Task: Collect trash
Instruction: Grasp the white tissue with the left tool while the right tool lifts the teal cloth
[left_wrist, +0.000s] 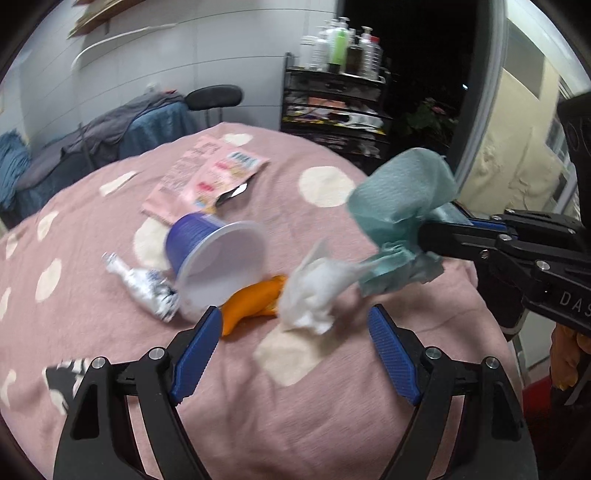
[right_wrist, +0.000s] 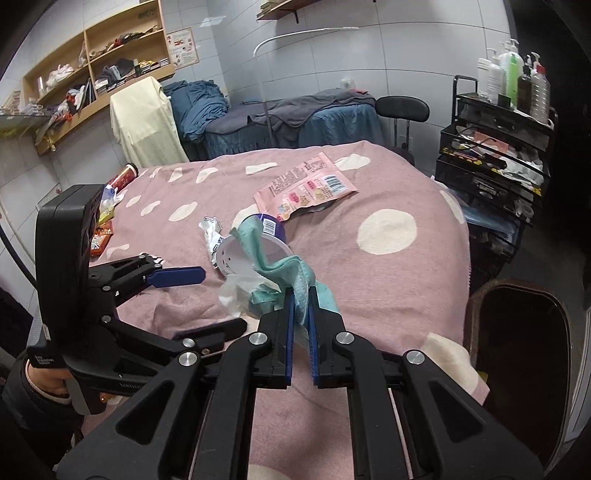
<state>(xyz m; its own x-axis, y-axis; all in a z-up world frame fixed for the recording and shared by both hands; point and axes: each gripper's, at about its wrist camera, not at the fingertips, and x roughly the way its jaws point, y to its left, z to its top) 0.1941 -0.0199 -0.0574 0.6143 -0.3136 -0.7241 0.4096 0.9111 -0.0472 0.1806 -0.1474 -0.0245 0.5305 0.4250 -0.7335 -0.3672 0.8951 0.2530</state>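
Trash lies on a pink dotted blanket (left_wrist: 295, 398): a purple cup (left_wrist: 214, 251) on its side, a silver wrapper (left_wrist: 144, 288), an orange peel (left_wrist: 255, 306), a crumpled white tissue (left_wrist: 314, 295) and pink snack bags (left_wrist: 214, 177). My right gripper (right_wrist: 301, 299) is shut on a teal paper towel (right_wrist: 295, 273), also seen as the teal towel (left_wrist: 402, 206) lifted above the blanket in the left wrist view, where the right gripper (left_wrist: 428, 236) reaches in from the right. My left gripper (left_wrist: 295, 321) stands open just short of the tissue and peel, nothing between its fingers.
A dark trash bin (right_wrist: 517, 354) stands past the blanket's right edge. A black trolley (right_wrist: 495, 166) with bottles is at the back right, a chair (right_wrist: 402, 107) and a covered bed (right_wrist: 295, 118) behind. More wrappers and a red can (right_wrist: 123, 177) lie at the blanket's far left.
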